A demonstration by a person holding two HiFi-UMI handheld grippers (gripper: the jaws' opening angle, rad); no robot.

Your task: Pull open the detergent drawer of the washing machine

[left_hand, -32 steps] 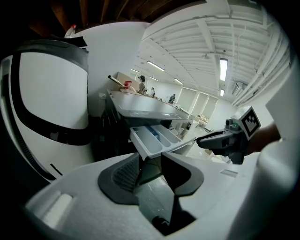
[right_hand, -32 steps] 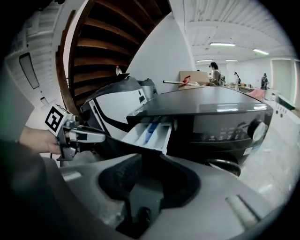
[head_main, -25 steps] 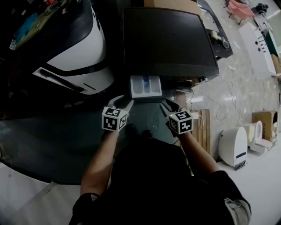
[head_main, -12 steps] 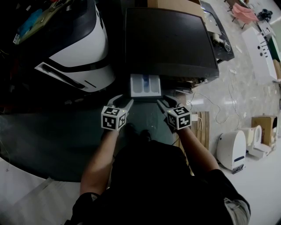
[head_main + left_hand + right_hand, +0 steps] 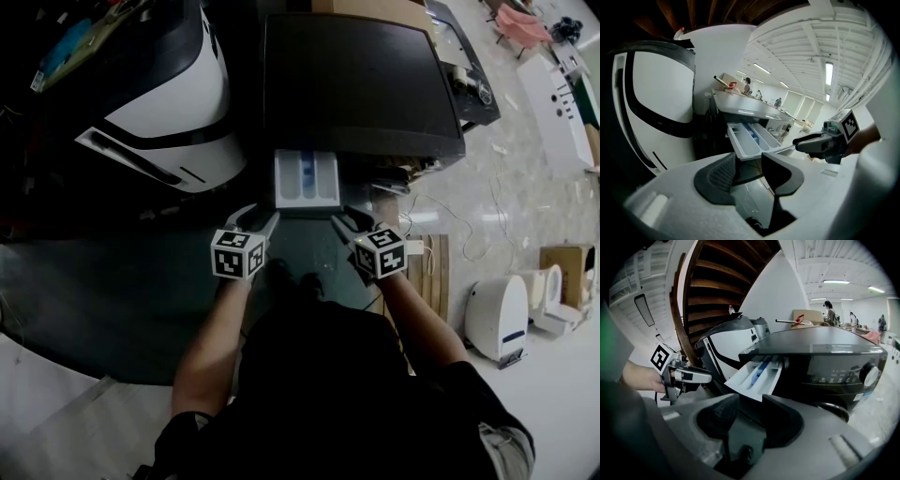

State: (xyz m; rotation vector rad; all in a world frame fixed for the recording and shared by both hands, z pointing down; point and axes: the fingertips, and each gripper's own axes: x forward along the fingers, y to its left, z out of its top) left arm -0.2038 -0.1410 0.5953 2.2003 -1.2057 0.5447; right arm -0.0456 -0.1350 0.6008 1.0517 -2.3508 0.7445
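Left gripper [image 5: 258, 217]: jaws apart, lately easing inward, nothing between them. Detergent drawer [image 5: 307, 178] stands pulled well out at the washing machine's [image 5: 361, 84] front left corner. Right gripper [image 5: 349, 223]: jaws apart, lately widening, empty. Pull judged complete; 0 steps outstanding.

Person in plain black short-sleeve top [image 5: 319, 394], loose fit, sleeves [image 5: 190, 429] end nr elbows — forearms [image 5: 221, 323] bare below.
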